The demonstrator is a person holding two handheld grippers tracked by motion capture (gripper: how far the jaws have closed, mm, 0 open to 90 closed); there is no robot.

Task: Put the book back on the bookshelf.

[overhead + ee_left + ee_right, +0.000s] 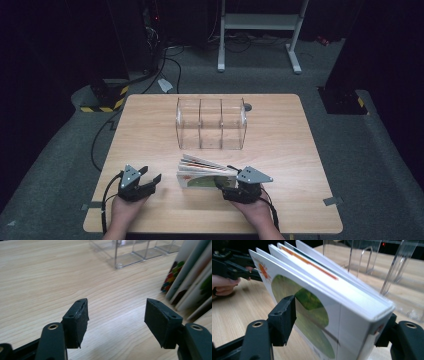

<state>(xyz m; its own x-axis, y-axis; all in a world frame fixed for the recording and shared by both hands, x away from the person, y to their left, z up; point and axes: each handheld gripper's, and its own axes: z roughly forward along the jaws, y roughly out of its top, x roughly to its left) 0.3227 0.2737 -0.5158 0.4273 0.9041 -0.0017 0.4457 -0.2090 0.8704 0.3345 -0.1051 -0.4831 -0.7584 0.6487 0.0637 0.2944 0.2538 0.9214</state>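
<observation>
Right gripper clamping board book (green cover seen close up), left gripper spread wide over table.

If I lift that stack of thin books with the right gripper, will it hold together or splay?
The books will likely splay: their far edges already fan apart, with the right gripper set around one end only. The covers look glossy, so the inner ones may slide out. The stack looks stiff near the spine, so it probably won't droop much.

Book's covers cut off rightward
</observation>
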